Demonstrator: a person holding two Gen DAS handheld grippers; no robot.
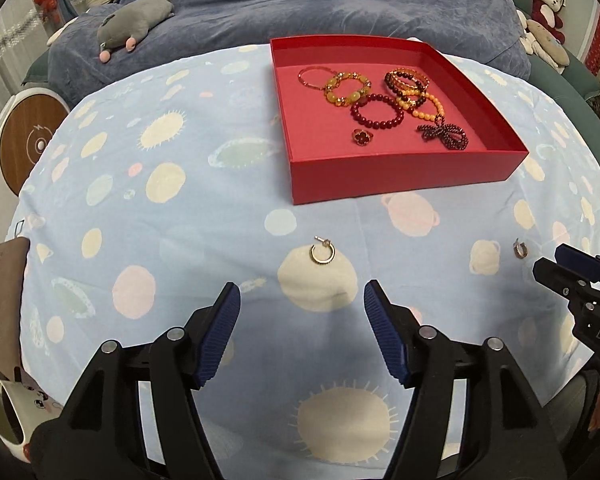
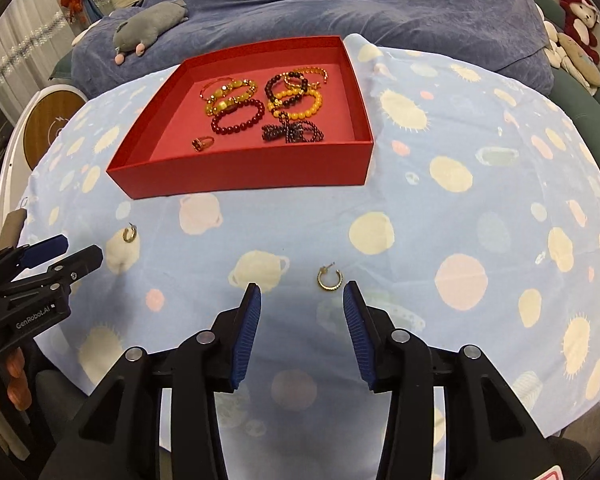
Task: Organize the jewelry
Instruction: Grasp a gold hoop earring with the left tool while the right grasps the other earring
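Two gold hoop earrings lie on the blue spotted cloth. One earring point(image 1: 322, 252) point(image 2: 129, 234) rests just ahead of my left gripper point(image 1: 303, 292) point(image 2: 80, 249), whose jaws stand open and empty. The other earring point(image 2: 330, 278) point(image 1: 520, 249) sits close in front of my right gripper point(image 2: 302, 291) point(image 1: 550, 262), nearer its right finger; these jaws are also open with nothing between them. Beyond both lies a shallow red box point(image 1: 404, 176) point(image 2: 244, 172) with several bead bracelets point(image 1: 376, 111) point(image 2: 238, 117) and a red flower ring point(image 1: 361, 136) point(image 2: 202, 144) inside.
Behind the cloth point(image 1: 180, 208) a dark blue blanket point(image 1: 300, 4) carries a grey plush toy point(image 1: 134, 24). More plush toys point(image 1: 546, 4) sit at the far right. A round wood-topped white device point(image 1: 28, 148) stands left, a mug point(image 1: 4, 416) at lower left.
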